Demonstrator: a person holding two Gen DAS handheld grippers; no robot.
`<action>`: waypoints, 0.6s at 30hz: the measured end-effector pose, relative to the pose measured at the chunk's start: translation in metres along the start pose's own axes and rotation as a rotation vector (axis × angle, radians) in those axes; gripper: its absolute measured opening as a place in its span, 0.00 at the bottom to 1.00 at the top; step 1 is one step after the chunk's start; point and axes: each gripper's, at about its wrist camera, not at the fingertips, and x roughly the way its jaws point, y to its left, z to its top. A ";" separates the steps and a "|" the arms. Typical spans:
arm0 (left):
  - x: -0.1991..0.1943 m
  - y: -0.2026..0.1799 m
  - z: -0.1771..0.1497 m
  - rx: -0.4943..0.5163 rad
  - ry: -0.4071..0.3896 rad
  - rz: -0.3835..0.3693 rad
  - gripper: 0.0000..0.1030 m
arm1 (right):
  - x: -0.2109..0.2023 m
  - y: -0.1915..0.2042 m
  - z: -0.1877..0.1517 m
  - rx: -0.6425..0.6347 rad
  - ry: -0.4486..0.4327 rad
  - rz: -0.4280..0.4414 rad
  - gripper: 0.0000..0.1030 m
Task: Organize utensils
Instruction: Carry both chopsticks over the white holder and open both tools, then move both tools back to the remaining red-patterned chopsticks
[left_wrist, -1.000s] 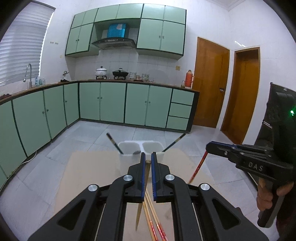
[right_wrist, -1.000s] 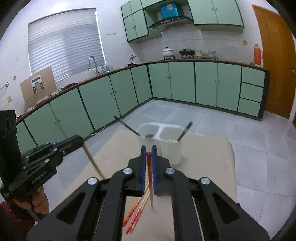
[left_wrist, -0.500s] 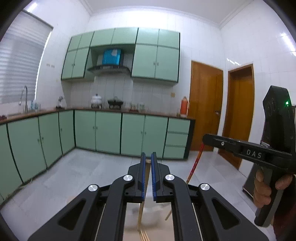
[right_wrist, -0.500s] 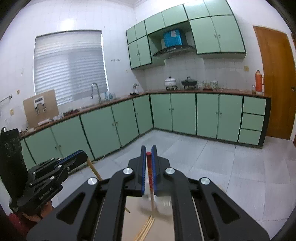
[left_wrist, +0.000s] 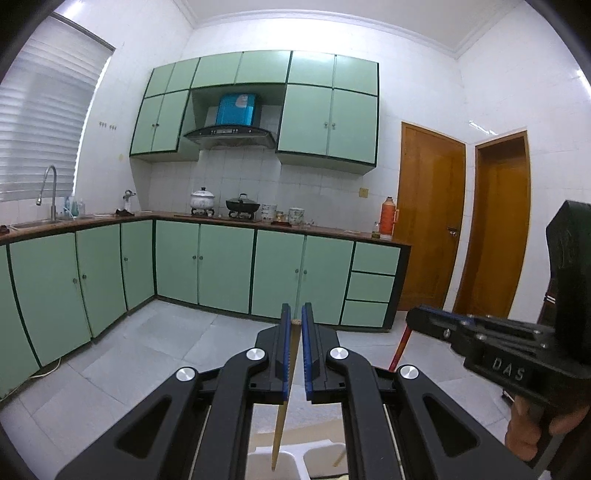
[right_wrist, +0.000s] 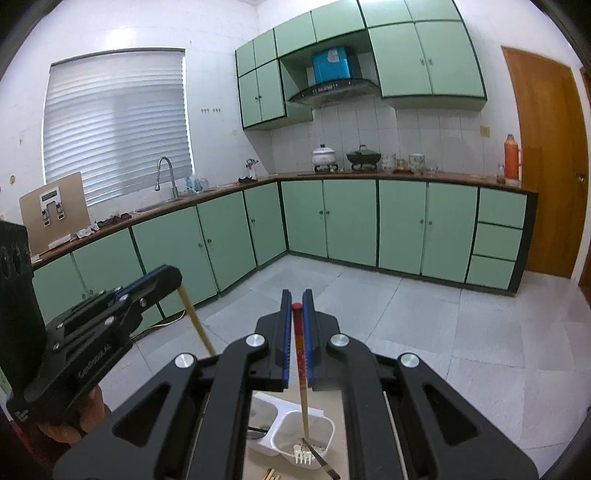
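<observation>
My left gripper (left_wrist: 294, 314) is shut on a plain wooden chopstick (left_wrist: 283, 398) that hangs down over the white two-compartment utensil holder (left_wrist: 280, 458). My right gripper (right_wrist: 296, 300) is shut on a red-topped chopstick (right_wrist: 301, 365) that hangs with its tip in the right compartment of the holder (right_wrist: 295, 432). That compartment holds a white fork (right_wrist: 301, 452) and a dark-handled utensil (right_wrist: 321, 459). The right gripper (left_wrist: 436, 325) shows in the left wrist view, and the left gripper (right_wrist: 162, 280) in the right wrist view.
The holder stands on a tan table (right_wrist: 258, 469). More chopsticks (right_wrist: 269, 474) lie on the table in front of the holder. Green kitchen cabinets (left_wrist: 229, 269) and a grey tiled floor (right_wrist: 480, 332) lie beyond.
Both grippers have risen and tilted upward with their chopsticks, moving over the holder. The table has dropped out of most of the view.
</observation>
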 end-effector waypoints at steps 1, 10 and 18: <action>0.006 0.001 -0.005 0.003 0.013 0.006 0.05 | 0.005 -0.002 -0.004 0.010 0.009 0.001 0.05; 0.020 0.008 -0.050 0.000 0.137 0.006 0.06 | 0.027 -0.001 -0.043 0.029 0.091 -0.013 0.13; -0.033 0.001 -0.085 0.002 0.185 0.033 0.31 | -0.053 0.016 -0.092 0.010 -0.084 -0.116 0.50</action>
